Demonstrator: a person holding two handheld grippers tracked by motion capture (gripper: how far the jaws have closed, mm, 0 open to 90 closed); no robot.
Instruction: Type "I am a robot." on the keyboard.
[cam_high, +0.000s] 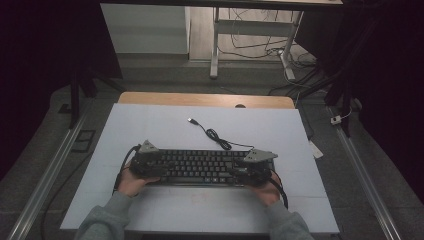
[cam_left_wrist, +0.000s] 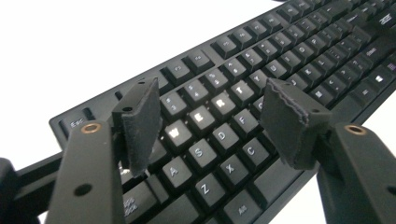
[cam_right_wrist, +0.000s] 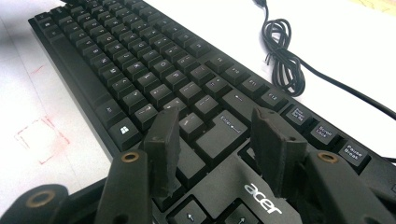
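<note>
High view, nearest first: the left gripper (cam_high: 150, 167) and right gripper (cam_high: 250, 170) hover over the 2 ends of the black keyboard (cam_high: 200, 167), which lies across the white board (cam_high: 150, 125) near the person. Both sets of jaws stand apart, gripping nothing. Pads dipping lower could press keys unintentionally. Farther back, the coiled cable (cam_high: 217, 137) might snag. No containers appear.

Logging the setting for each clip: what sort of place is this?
Probably a lab or office recording station. A white-topped table bears one black keyboard, dark curtains flank it, and a desk frame with loose cables stands behind on the floor.
</note>
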